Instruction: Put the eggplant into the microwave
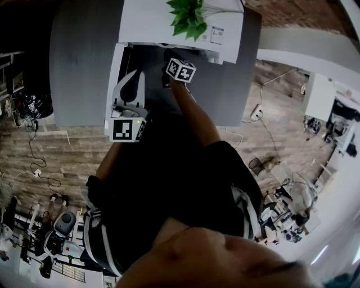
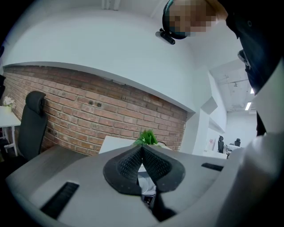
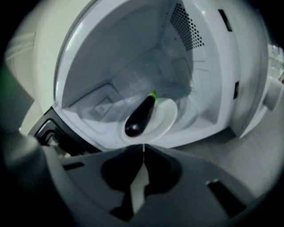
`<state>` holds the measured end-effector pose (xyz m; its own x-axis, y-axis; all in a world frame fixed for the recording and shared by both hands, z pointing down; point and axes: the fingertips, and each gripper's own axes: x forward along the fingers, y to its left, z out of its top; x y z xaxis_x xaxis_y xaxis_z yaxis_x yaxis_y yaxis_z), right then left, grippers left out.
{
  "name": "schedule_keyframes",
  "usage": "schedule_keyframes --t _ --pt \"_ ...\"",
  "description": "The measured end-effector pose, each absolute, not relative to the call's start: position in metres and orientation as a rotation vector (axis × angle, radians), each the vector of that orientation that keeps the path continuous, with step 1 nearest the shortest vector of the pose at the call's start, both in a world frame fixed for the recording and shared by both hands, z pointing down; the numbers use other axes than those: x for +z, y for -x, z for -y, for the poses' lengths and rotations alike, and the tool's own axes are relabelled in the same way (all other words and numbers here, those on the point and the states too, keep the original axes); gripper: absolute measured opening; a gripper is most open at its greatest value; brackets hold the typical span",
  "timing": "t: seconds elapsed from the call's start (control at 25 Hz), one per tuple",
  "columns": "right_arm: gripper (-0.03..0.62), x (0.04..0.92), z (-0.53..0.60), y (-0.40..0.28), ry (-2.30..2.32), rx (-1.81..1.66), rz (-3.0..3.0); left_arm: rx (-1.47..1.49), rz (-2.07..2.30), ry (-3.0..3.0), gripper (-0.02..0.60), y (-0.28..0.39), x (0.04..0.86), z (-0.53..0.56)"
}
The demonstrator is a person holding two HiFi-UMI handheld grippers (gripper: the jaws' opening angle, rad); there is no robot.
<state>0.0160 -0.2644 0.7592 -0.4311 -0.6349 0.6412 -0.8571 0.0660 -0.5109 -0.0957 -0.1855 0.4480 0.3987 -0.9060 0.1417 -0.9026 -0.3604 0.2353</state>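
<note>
1. A matte grey table with rounded corners carries everything; behind it runs a rough red brick wall.
2. A boxy white microwave stands along the table's far edge. Its door hangs open toward the table's left edge. The smooth, pale cavity has a panel of fine perforations on one side wall.
3. A leafy green plant sits on the microwave's top, near its front edge.
4. A small printed label is stuck beside the plant; the print is too small to read.
5. A round, glossy white plate lies on the cavity floor.
6. The eggplant, dark, shiny and elongated with a green stem end, rests on that plate inside the microwave.
7. The right gripper is just outside the cavity's opening, with its dark jaws clenched and empty.
8. The left gripper is by the open door, its ribbed black pads pressed together on nothing. Both marker cubes show only black-and-white squares, with no lettering.
</note>
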Motion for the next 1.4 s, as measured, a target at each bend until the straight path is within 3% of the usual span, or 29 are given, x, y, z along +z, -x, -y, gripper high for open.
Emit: schedule_keyframes --t 1.4 --pt "0.035 0.736 0.267 -0.033 -1.533 1.307 2.124 -0.041 1.599 -2.441 0.037 0.090 0.434 0.178"
